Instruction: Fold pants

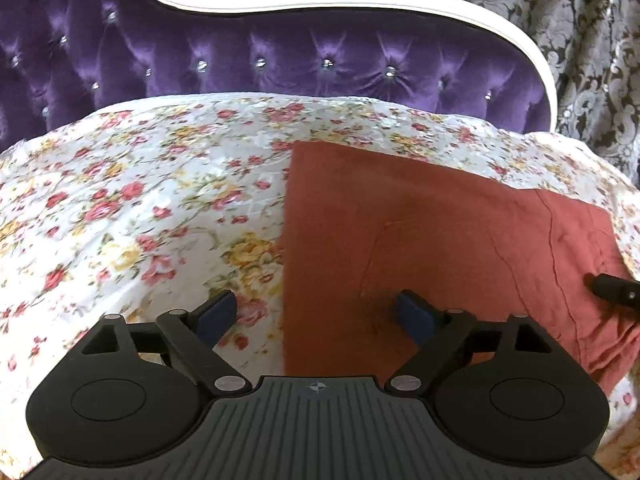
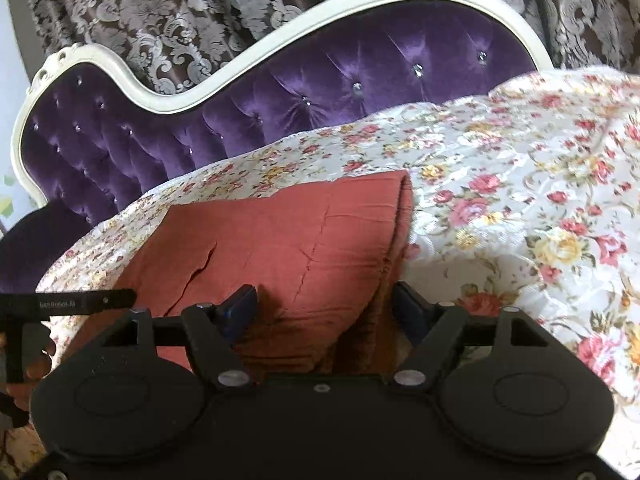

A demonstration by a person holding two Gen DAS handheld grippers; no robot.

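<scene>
The rust-red pants lie folded flat on a floral bedspread. My left gripper is open and straddles the pants' left edge, with one fingertip over the cloth and the other over the bedspread. In the right wrist view the pants show a thick folded edge on their right side. My right gripper is open over the near right corner of the pants and holds nothing. The right gripper's tip shows at the right edge of the left wrist view.
A purple tufted headboard with a white curved frame stands behind the bed. Patterned curtains hang behind it. The left gripper's body shows at the left of the right wrist view. The bedspread spreads to both sides of the pants.
</scene>
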